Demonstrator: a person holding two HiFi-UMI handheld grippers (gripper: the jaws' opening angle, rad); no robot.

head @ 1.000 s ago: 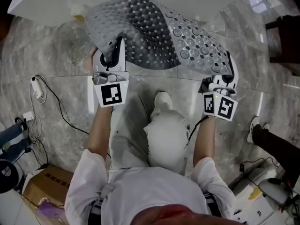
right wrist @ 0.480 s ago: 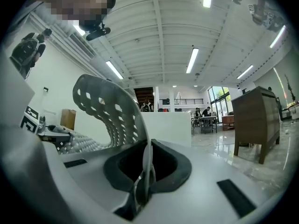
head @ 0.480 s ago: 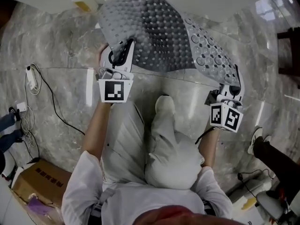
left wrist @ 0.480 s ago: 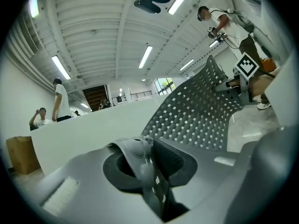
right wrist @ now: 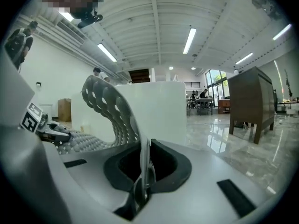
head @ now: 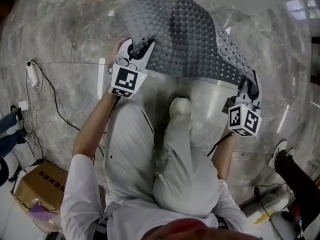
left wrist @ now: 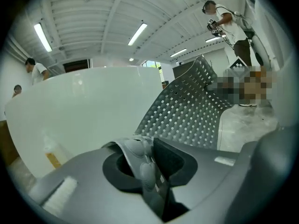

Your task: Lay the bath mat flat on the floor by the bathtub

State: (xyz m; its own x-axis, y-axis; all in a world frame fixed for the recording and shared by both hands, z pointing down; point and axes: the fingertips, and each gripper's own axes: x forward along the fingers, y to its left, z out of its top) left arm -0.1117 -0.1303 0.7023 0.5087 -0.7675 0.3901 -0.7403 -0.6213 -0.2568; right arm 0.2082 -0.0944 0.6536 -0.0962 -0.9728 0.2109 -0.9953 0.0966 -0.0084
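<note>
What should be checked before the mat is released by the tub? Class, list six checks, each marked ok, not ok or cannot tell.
1. Left tongs grip the mat corner: ok, bunched between the jaws.
2. Right tongs grip its edge: ok, pinched thin.
3. Mat flat on the floor: not ok, it arches up.
4. Mat next to the tub: ok.
5. Floor beneath the mat free of things: cannot tell, hidden.
6. Shoe off the mat: ok.
</note>
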